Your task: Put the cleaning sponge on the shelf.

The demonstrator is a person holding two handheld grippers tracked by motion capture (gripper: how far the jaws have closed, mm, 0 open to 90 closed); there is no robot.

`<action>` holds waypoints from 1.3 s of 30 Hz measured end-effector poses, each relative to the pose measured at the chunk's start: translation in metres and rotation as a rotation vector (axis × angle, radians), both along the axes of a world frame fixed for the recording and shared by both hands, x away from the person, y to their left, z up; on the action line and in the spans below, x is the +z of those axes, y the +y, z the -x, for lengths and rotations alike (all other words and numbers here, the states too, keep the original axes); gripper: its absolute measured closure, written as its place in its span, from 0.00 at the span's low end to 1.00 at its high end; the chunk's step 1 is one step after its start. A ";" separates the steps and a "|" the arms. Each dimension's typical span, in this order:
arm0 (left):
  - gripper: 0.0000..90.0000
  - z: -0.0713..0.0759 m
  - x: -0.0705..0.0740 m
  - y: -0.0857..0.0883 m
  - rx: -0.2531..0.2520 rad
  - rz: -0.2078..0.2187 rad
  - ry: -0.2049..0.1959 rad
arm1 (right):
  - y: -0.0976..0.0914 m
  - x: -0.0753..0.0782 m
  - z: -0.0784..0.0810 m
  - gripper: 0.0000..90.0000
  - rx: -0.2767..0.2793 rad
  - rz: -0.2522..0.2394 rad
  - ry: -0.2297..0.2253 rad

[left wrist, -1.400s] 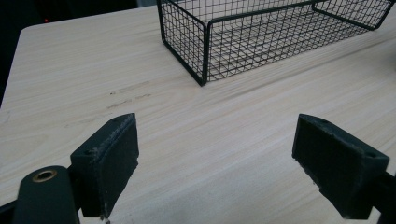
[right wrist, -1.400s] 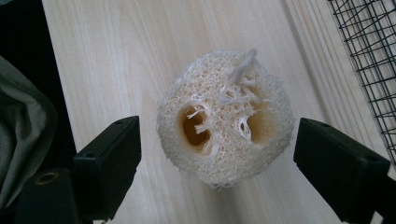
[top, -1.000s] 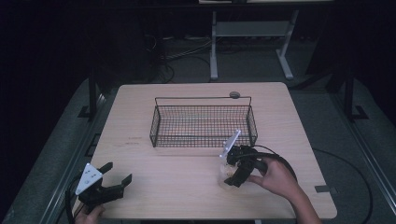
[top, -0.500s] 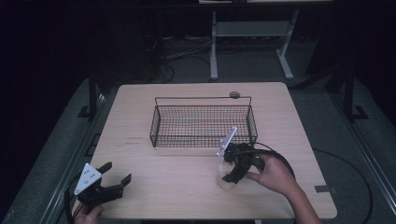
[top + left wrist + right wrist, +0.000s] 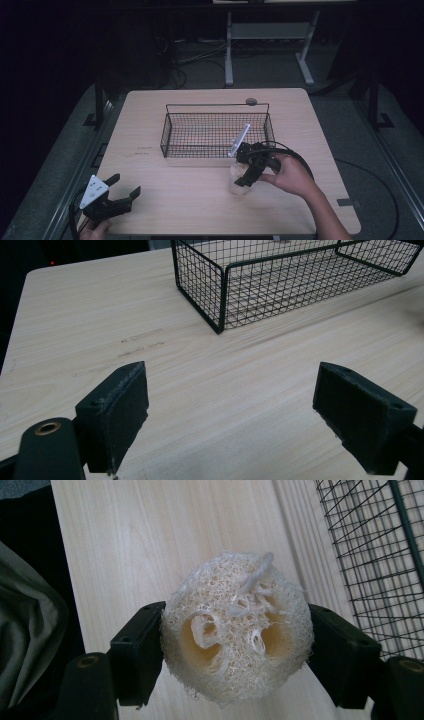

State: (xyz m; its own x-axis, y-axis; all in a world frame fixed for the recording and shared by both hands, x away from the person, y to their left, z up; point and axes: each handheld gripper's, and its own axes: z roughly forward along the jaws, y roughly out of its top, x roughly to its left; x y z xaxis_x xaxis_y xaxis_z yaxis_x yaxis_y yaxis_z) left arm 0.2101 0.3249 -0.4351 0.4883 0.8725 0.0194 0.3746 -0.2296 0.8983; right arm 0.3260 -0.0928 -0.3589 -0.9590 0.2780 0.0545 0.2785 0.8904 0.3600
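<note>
Loofah slice (image 5: pixel 235 630) sits clamped between the right tool's (image 5: pixel 246 176) jaws over the bench (image 5: pixel 200 200), just beside the wire basket (image 5: pixel 217 131); left tool (image 5: pixel 245 410) gapes wide, empty.

I see a square, pale wood-grain table (image 5: pixel 170 200) with rounded corners, standing on a dark floor. A black rectangular wire-mesh basket (image 5: pixel 216 131) sits directly on it, a little behind the middle, and a small round grey disc (image 5: pixel 251 101) lies on the tabletop just behind the basket's far right corner. A few faint dark scuff marks (image 5: pixel 142 342) show on the wood left of the basket.
</note>
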 end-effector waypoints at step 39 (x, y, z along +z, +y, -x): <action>0.15 -0.001 0.000 0.004 0.008 0.007 -0.001 | 0.027 0.075 -0.061 0.31 0.031 0.029 -0.023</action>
